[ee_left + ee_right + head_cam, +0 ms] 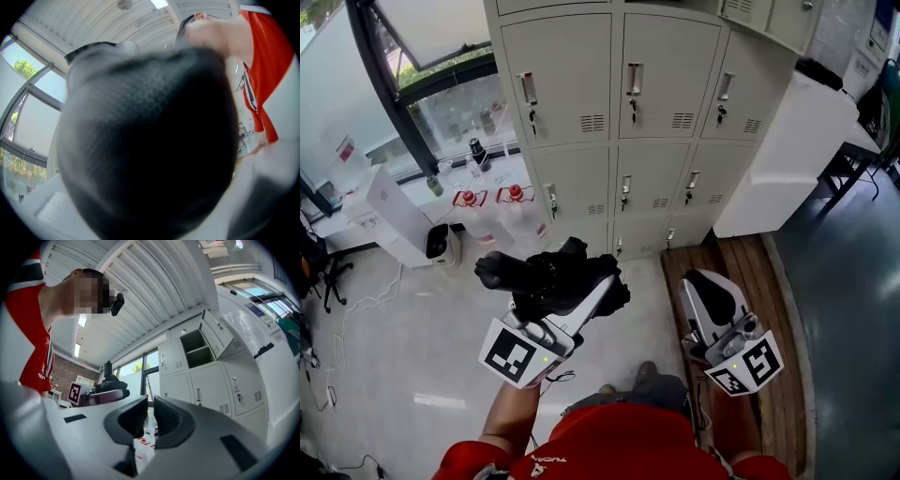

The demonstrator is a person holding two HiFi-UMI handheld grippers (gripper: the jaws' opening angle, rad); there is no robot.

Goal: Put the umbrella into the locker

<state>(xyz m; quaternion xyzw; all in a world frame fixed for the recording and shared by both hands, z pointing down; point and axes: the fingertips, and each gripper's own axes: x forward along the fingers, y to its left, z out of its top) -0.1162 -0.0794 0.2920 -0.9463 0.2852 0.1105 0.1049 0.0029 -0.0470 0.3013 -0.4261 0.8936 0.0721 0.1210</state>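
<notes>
The left gripper [581,305] holds a folded black umbrella [548,272] in the air in front of the person, its jaws clamped on the bundled fabric, with its marker cube [520,352] turned toward the head camera. In the left gripper view the umbrella [150,140] lies so close that its dark woven cloth fills nearly the whole picture and covers the jaws; the person's red shirt [262,70] shows at the right edge. The right gripper [705,286] is held beside it, apart from the umbrella, and its own view shows the right gripper [150,416] with its 2 ridged black pads brought together and nothing between them. Past those pads, off to the left, are the umbrella [105,383] and the left gripper's marker cube [75,392]. Ahead stands a bank of pale grey lockers [656,112], with keys hanging in the doors seen from the head. In the right gripper view 1 upper compartment [197,348] stands open with its door [218,331] swung aside. A strip of wooden floor [741,272] runs along the foot of the lockers under the right gripper, and bottles with red caps [516,192] sit by the window to the left.
</notes>
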